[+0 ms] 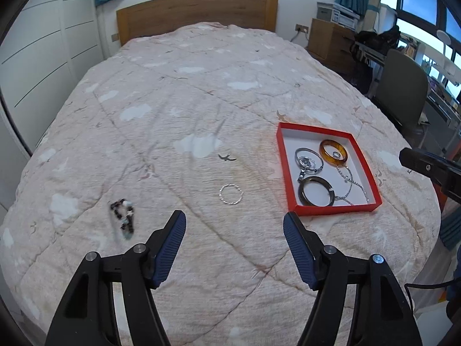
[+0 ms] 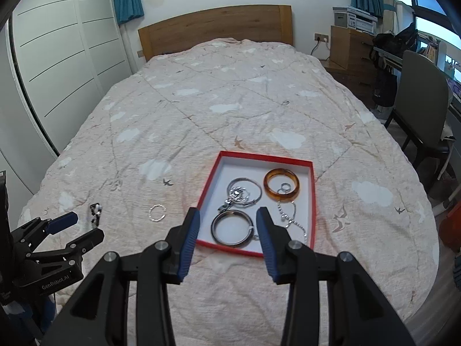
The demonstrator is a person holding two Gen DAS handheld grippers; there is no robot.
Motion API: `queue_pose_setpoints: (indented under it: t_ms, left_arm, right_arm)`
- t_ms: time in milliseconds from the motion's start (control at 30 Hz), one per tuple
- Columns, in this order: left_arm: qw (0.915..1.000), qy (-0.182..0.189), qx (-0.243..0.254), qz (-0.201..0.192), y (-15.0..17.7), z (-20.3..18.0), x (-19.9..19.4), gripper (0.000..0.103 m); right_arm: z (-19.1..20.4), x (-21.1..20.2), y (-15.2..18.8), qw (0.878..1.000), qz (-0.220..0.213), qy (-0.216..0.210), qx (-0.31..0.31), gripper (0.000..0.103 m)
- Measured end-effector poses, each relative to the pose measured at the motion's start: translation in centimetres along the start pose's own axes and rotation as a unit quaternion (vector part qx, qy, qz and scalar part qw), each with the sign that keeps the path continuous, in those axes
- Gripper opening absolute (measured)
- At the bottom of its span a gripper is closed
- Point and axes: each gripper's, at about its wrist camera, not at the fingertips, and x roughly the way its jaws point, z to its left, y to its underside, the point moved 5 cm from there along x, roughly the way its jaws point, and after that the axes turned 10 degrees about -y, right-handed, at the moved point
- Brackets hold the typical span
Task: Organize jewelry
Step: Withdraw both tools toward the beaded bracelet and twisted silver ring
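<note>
Near the bed's (image 1: 201,92) foot edge, red box (image 2: 312,201) holds bangles; silver ring (image 1: 231,194), bead bracelet (image 1: 124,217) lie outside. Left gripper (image 1: 234,227) and right gripper (image 2: 227,222) both spread, empty.

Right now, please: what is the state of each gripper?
Left gripper: open, holding nothing.
Right gripper: open, holding nothing.

Bed (image 2: 230,109) covered by pale pink quilt (image 1: 187,101) printed with white clouds and small birds; wooden headboard (image 2: 216,27) seen at far end. Red tray (image 2: 312,201) laid on quilt near foot, right of centre. Thin silver ring (image 1: 231,194) laid left of tray, apart from it. Dark beaded piece (image 1: 124,220), blurred, possibly bracelet, laid farther left.
</note>
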Motion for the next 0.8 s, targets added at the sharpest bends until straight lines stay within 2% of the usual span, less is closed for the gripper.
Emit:
queue_pose_setpoints:
  t_ms: [400,667,800]
  left_arm:
    - [0.9984,-0.009,-0.053,-0.018,3.7,5.9,-3.3,0.072]
    - [0.9942,-0.021,-0.099,-0.034,5.6,9.8,-4.7,0.075]
    - [0.9917,-0.028,-0.122,-0.029,6.6,11.7,-4.4,0.075]
  right_arm:
    - [5.8,-1.6,1.8,0.999,-0.003,-0.026,-0.026,0.039]
    - [8.1,-2.1,2.7,0.998,-0.003,-0.045,-0.036,0.039]
    - [8.6,-1.7,3.1,0.998,-0.002,-0.055,-0.038,0.039]
